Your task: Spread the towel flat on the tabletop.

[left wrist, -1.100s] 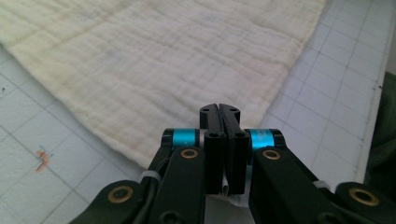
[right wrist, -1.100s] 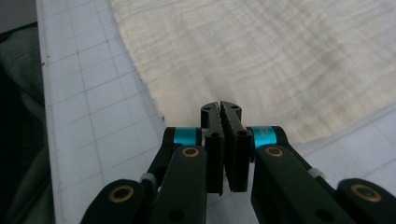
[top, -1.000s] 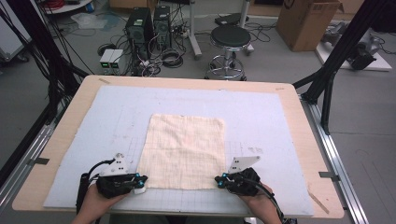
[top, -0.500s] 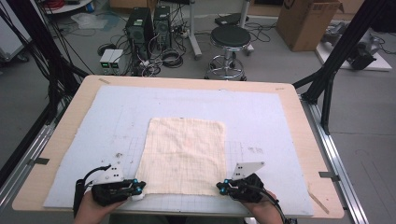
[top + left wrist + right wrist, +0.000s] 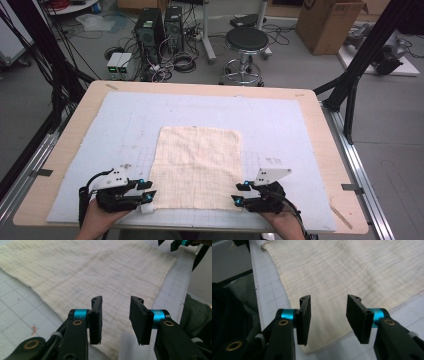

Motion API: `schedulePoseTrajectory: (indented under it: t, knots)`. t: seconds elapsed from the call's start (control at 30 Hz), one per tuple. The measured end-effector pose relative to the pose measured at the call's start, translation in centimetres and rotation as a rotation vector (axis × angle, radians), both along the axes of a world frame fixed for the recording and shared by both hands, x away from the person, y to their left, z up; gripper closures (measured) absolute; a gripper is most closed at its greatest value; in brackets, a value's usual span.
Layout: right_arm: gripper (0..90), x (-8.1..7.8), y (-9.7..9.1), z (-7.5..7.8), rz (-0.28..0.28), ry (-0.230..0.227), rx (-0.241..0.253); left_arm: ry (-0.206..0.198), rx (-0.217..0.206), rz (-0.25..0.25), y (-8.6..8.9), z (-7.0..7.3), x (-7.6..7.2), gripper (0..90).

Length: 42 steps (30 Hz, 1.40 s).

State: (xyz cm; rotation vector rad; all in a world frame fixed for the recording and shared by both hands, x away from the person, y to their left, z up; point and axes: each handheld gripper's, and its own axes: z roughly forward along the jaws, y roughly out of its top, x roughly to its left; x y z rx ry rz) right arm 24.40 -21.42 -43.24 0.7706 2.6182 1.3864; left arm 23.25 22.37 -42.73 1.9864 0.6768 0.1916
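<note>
A cream, loosely woven cloth point(image 5: 197, 167) with a faint grid in its weave lies flat on the pale blue gridded mat point(image 5: 115, 130) that covers the wooden desk point(image 5: 327, 150), a little toward the person's side of the middle. In the high view its near edge runs between the two tools, and the near-left corner is hidden behind the left tool's tips.

The left tool point(image 5: 148, 191) sits at the cloth's near-left corner. Its jaws have just been opening and now stand apart; in the left gripper view point(image 5: 116, 315) the cloth lies below the gap, with no pad pressing on it. Whether the tips touch the fabric is hard to say, because the jaws' lower ends cover that spot.

The right tool point(image 5: 238, 194) sits at the near-right corner. Its jaws have also just been opening and stand apart; in the right gripper view point(image 5: 328, 315) the rounded cloth corner lies under the gap, ungripped.

Both hands are cut off by the bottom edge of the high view, the left hand point(image 5: 97, 220) showing more than the right hand point(image 5: 280, 222).

Beyond the desk, a round black stool point(image 5: 246, 40) and two computer towers point(image 5: 159, 25) stand among tangled cables on the floor, and a cardboard box point(image 5: 327, 22) is cropped at the top.
</note>
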Motion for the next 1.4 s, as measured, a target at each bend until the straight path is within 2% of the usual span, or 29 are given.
schedulePoseTrajectory:
  t: [0.17, 0.23, 0.37, 0.57, 0.63, 0.7, 0.77, 0.87, 0.93, 1.07, 1.27, 1.4]
  knots:
    - [44.4, 0.8, -0.1, 0.2, -0.021, 0.001, 0.027, -0.014, -0.018, 0.017, -0.1, 0.0, 0.7, 56.2]
    - [41.1, 1.2, 0.0, 0.2, -0.038, 0.009, 0.036, -0.03, -0.004, 0.032, -0.2, 0.0, 1.1, 55.3]
    - [36.3, 2.0, 0.1, 0.0, -0.065, 0.007, 0.031, -0.032, -0.004, 0.065, 0.0, 0.0, 1.8, 51.7]
    - [29.5, 3.0, 0.2, -0.1, -0.111, 0.007, 0.029, -0.013, -0.009, 0.117, 0.1, 0.3, 2.5, 42.3]
    - [27.4, 3.4, 0.2, -0.1, -0.121, -0.011, 0.025, -0.016, -0.012, 0.133, 0.2, 0.3, 2.8, 40.1]
    - [24.7, 3.8, -0.1, 0.0, -0.131, -0.013, 0.057, -0.021, -0.002, 0.142, 0.3, 0.4, 3.0, 39.4]
    - [24.2, 4.2, -0.3, 0.3, -0.148, -0.012, 0.071, -0.022, 0.0, 0.156, 0.3, 0.5, 3.4, 38.1]
    - [22.8, 4.7, -0.4, 0.6, -0.165, -0.024, 0.064, -0.029, -0.008, 0.17, 0.3, 0.7, 3.9, 37.0]
    - [22.8, 5.2, -0.4, 0.7, -0.169, -0.037, 0.059, -0.025, -0.025, 0.18, 0.2, 0.9, 4.3, 35.9]
    - [22.6, 5.9, -0.4, 0.8, -0.169, -0.036, 0.068, -0.034, -0.022, 0.2, 0.1, 1.0, 4.9, 35.4]
    - [22.5, 6.1, -0.1, 0.5, -0.156, -0.038, 0.041, -0.04, -0.01, 0.195, 0.0, 0.9, 5.0, 34.7]
    - [22.6, 5.8, 0.0, 0.7, -0.158, -0.04, 0.052, -0.038, 0.0, 0.175, -0.1, 1.0, 5.0, 33.4]
